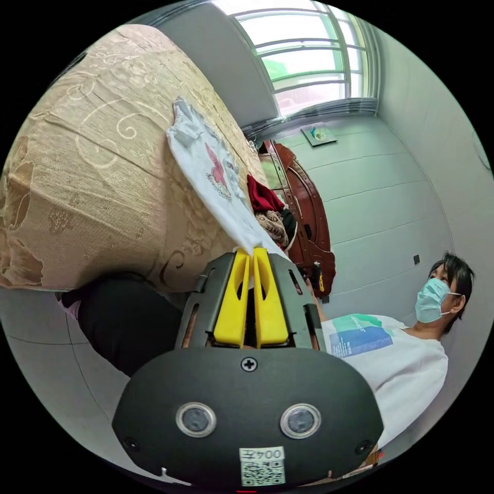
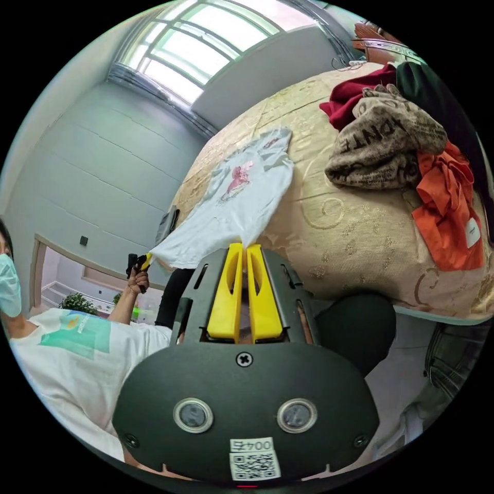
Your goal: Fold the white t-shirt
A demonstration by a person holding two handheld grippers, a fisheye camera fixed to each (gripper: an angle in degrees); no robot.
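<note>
A: Left gripper view first. Where's the shirt?

B: White t-shirt (image 1: 208,172) lies spread on the bed (image 1: 92,170), print side up, collar at the far end. Its near hem corner runs off the bed edge & into the left tool (image 1: 251,253), yellow jaws closed tight on the cloth. Fabric's taut from the tool up to the bed.

A: Anything else on the bed?

B: Clothes pile (image 1: 267,211) w/ a red piece on top, just beyond the shirt. Person in a mask stands to the side.

A: Right gripper view?

B: Same shirt (image 2: 242,200), seen from the other hem corner. Right tool (image 2: 243,248) is clamped shut on that corner too. The left tool (image 2: 146,262) also shows here, in the person's hand (image 2: 136,280), pinching the opposite corner (hem stretched between the two). Heap of clothes (image 2: 391,139) sits apart from the shirt: red, a brown lettered piece, orange.

A: So progress?

B: Early, I'd say. Shirt looks flat & unfolded: no crease, sleeves out. Both hem corners are gripped, so prob. set up for a first fold. All the folding's still left.
</note>
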